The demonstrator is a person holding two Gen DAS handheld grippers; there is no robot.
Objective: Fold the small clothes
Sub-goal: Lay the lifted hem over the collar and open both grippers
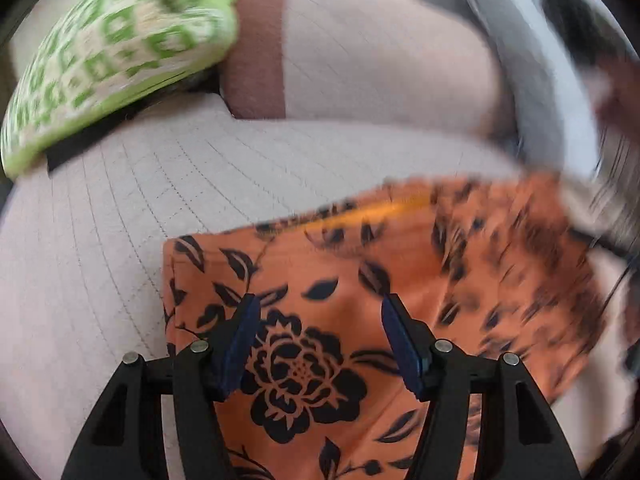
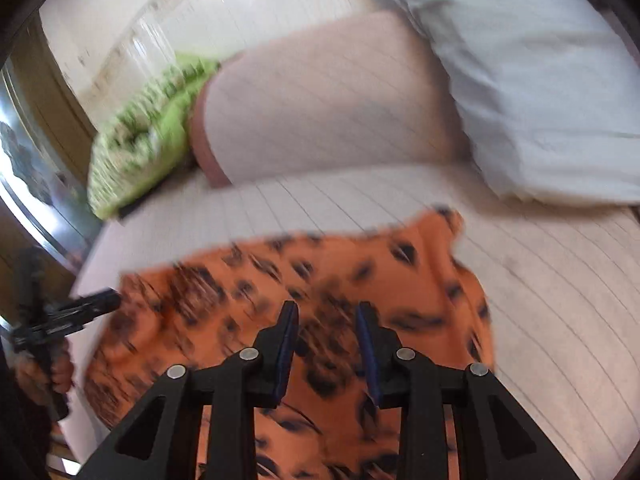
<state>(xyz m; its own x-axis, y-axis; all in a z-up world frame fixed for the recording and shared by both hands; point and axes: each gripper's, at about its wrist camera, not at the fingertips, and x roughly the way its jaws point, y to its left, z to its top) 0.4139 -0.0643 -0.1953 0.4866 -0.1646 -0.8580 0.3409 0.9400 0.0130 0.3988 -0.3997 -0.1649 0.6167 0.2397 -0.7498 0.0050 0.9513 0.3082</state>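
Observation:
An orange garment (image 1: 340, 280) printed with black flowers and leaves lies flat on a quilted pale pink bed cover (image 1: 100, 240). My left gripper (image 1: 320, 304) hangs over its left part, pads wide apart, with a large black flower showing between them and nothing pinched. In the right wrist view the same garment (image 2: 360, 272) is blurred. My right gripper (image 2: 327, 308) is over its near middle, pads a narrow gap apart, the cloth showing through the gap below. A hand holds the left gripper (image 2: 80, 312) at the garment's left edge.
A green-and-white patterned pillow (image 1: 112, 60) lies at the bed's far left. Beside it is a pink cushion (image 1: 380, 60) with a brown end. White and grey bedding (image 2: 540, 80) is piled at the far right. The bed's left edge (image 2: 92, 256) meets wooden furniture.

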